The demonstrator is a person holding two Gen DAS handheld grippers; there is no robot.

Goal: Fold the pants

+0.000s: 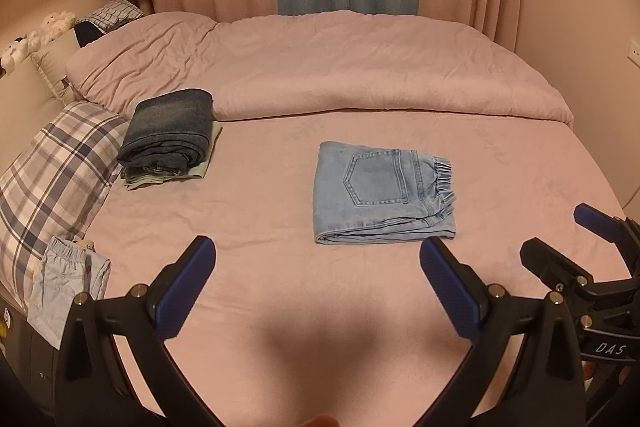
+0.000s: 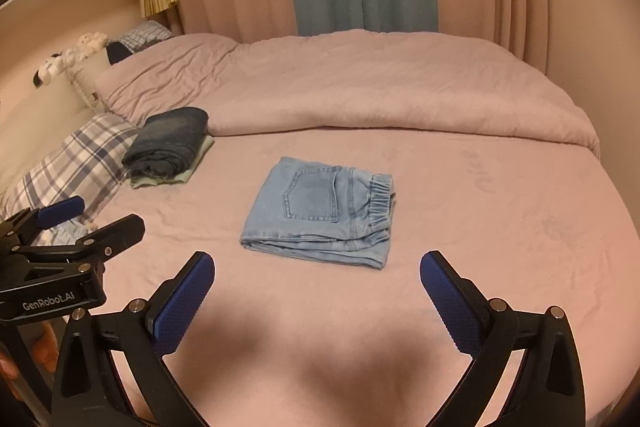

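Light blue denim pants (image 1: 380, 195) (image 2: 324, 213) lie folded into a flat rectangle on the pink bed sheet, back pocket up, elastic waistband to the right. My left gripper (image 1: 318, 251) hovers open above the sheet, short of the pants, with nothing between its blue pads. My right gripper (image 2: 316, 265) is likewise open and empty, just in front of the folded pants. Each gripper shows at the edge of the other's view: the right gripper (image 1: 560, 231) at the right of the left wrist view, the left gripper (image 2: 104, 215) at the left of the right wrist view.
A dark denim garment (image 1: 168, 131) (image 2: 168, 141) lies folded on a pale green one at the left, beside a plaid pillow (image 1: 52, 167). Another light blue garment (image 1: 68, 279) hangs at the bed's left edge. A pink duvet (image 1: 320, 67) is bunched along the far side.
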